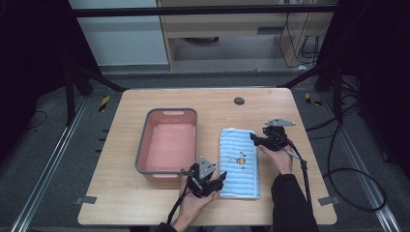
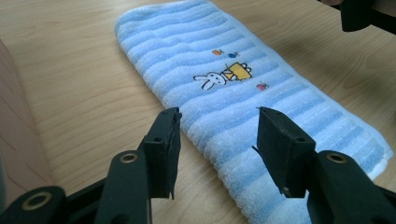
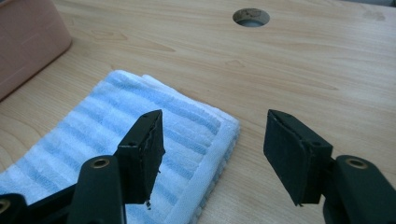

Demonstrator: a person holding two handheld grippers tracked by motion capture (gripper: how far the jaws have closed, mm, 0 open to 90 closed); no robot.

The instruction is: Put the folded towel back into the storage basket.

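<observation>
Towel (image 1: 239, 164) folded near the tabletop's front edge; left gripper (image 2: 218, 140) and right gripper (image 3: 212, 149) spread, straddling opposite ends. Risk: pinching only the top layer, so the fold opens.

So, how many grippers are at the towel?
2. The left gripper is at the near left corner of the towel; the right gripper is at its far right corner. Both open.

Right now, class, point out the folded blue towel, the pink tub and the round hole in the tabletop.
blue towel (image 1: 239, 164): high view, on its striped middle beside the rabbit picture.
pink tub (image 1: 142, 145): high view, on its grey left rim.
round hole (image 3: 251, 17): right gripper view, on its dark centre.
</observation>
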